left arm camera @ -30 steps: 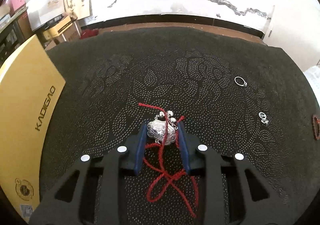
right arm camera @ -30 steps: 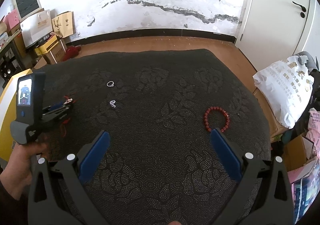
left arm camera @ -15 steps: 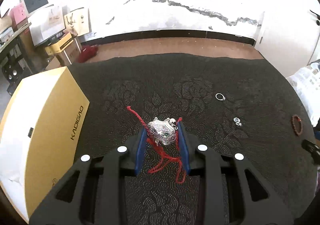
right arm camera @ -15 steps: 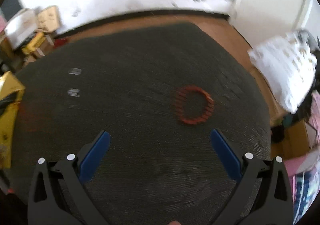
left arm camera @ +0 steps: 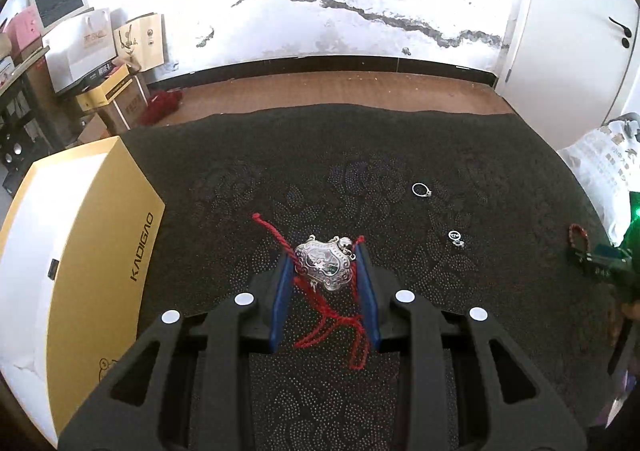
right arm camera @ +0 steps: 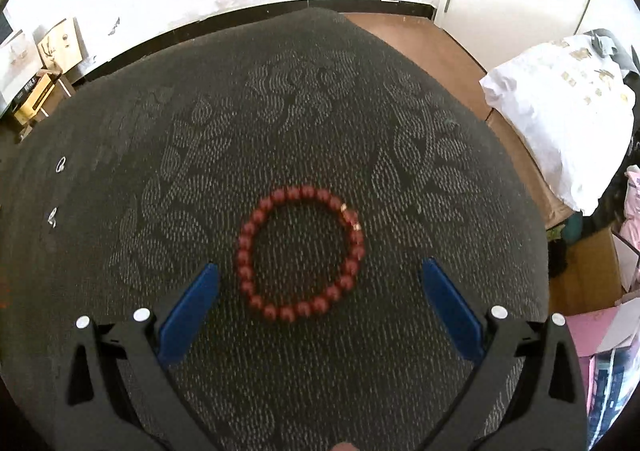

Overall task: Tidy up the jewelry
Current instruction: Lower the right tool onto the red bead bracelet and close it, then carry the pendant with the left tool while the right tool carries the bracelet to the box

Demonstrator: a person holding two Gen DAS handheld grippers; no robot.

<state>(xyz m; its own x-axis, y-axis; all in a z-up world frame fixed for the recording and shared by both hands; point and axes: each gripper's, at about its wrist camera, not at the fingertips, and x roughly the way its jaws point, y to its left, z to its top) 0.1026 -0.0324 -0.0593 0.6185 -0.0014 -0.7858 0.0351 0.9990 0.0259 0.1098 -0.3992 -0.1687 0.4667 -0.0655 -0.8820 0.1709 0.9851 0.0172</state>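
My left gripper (left arm camera: 324,259) is shut on a silver lock pendant (left arm camera: 324,265) with a red cord (left arm camera: 332,319) that dangles between the fingers, lifted above the dark patterned cloth (left arm camera: 280,179). A yellow and white box (left arm camera: 80,243) lies to its left. My right gripper (right arm camera: 320,275) is open and low over the cloth, its blue pads on either side of a red bead bracelet (right arm camera: 300,255). The bracelet also shows at the right edge of the left wrist view (left arm camera: 578,237), by the right gripper (left arm camera: 600,257).
A silver ring (left arm camera: 421,190) and a small silver earring (left arm camera: 456,238) lie on the cloth right of the pendant; both show at the left of the right wrist view, the ring (right arm camera: 61,164) and the earring (right arm camera: 52,215). A white bag (right arm camera: 560,111) sits past the cloth's right edge.
My left gripper has risen with the pendant, so the cord now hangs free of the cloth. My right gripper has moved forward and down to straddle the red bracelet.
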